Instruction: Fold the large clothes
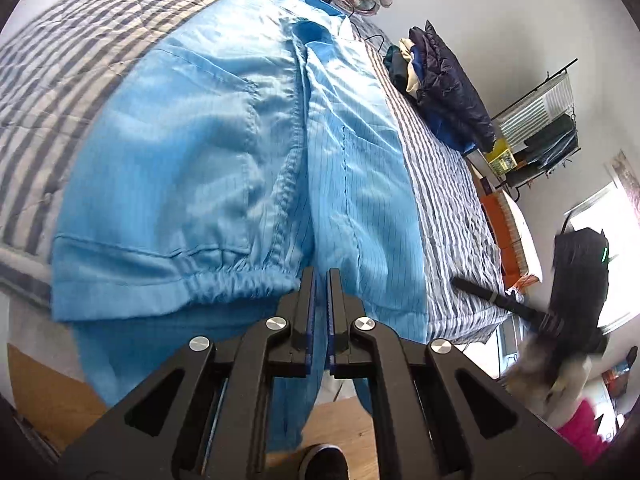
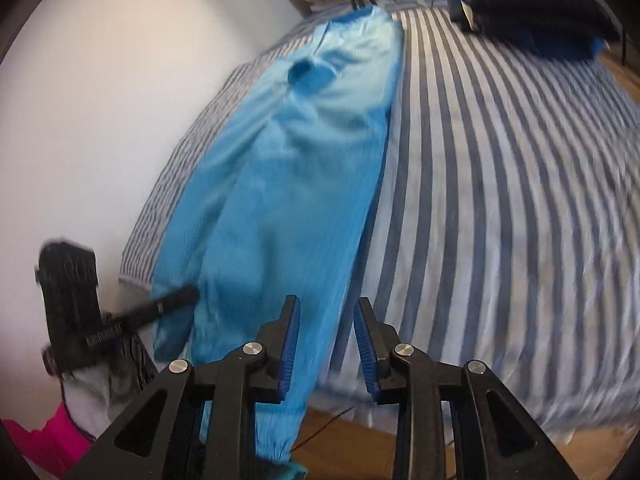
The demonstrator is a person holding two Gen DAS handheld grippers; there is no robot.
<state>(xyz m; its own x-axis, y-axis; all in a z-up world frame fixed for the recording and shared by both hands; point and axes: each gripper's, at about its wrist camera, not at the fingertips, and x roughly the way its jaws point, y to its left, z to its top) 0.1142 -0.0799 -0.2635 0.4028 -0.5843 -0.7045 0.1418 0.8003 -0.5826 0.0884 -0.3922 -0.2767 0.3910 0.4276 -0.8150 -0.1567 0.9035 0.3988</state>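
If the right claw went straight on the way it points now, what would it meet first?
Most likely the blue garment, near its right edge. The right claw is open, and between its fingers lie that edge and the striped bedding beside it. Motion blur and unclear depth make this a hedged call.

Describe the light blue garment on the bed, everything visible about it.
The light blue garment is thin, faintly pinstriped fabric with a slight sheen, wrinkled. It lies lengthwise on the striped bedspread, collar end far, lower end hanging over the near edge toward the wooden floor. It shows a stitched central seam, a pocket outline and a gathered elastic band. The left gripper looks shut on its fabric; the right gripper is open.
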